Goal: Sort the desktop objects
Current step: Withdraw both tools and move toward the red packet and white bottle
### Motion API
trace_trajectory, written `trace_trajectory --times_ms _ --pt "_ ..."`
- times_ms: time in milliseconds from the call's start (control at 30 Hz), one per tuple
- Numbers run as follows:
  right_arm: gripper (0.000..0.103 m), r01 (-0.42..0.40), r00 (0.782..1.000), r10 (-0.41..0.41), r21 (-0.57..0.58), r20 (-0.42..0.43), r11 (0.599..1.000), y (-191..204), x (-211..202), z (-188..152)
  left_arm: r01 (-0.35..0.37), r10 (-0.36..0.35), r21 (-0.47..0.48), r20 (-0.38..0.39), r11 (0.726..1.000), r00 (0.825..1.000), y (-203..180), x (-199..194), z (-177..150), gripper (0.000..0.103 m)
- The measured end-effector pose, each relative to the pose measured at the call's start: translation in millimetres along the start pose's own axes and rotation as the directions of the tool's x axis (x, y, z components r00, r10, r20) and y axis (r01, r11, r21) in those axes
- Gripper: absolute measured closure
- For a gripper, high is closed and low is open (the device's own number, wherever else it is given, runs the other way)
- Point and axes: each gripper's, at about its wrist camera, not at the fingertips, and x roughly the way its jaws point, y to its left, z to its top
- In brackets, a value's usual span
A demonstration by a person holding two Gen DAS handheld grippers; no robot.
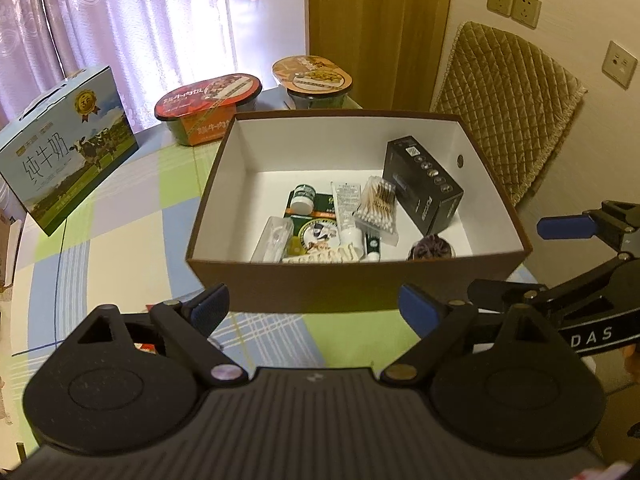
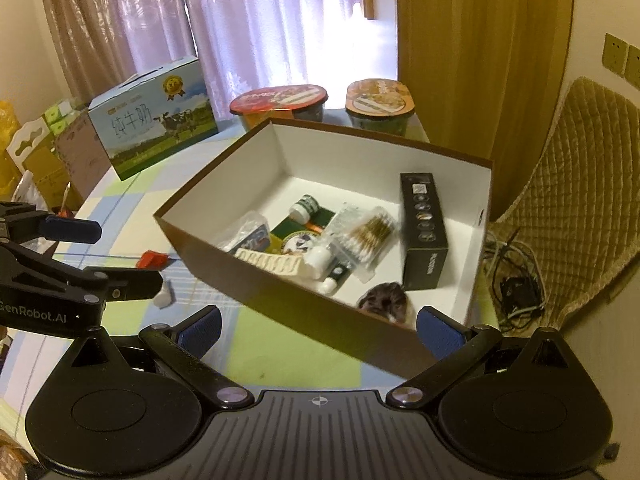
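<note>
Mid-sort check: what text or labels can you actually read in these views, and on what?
"纯牛奶": milk carton.
"GenRobot.AI": left gripper arm, right wrist view.
"DAS": right gripper arm, cut off.
Red-lidded bowl: large characters, blurred.
Black box, tube: print too small.

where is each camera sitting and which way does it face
Left wrist: on the left tool, angled down at the open box; its open fingers show, the right tool at the right edge.
Right wrist: on the right tool, angled down at the box from its right; its open fingers show, the left tool at left.
Shared: box, milk carton, two meal tubs.
</note>
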Motion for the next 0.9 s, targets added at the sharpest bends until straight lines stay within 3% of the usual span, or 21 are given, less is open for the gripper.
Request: trace_trajectory --times_ms 400,900 --pt "0.002 -0.012 0.998 0.013 0.028 -0.053 1.000 49.4 13.3 -24.2 -0.011 0.011 -0.004 -0.042 1.000 0.999 46.9 -15.2 -41.2 0.013" --pt "0.002 -0.036 0.996 0.037 0.015 -0.076 0.999 101.2 44.3 -24.1 -0.048 0.046 -0.036 -0.075 0.998 0.996 104.1 -20.7 -72.6 0.014"
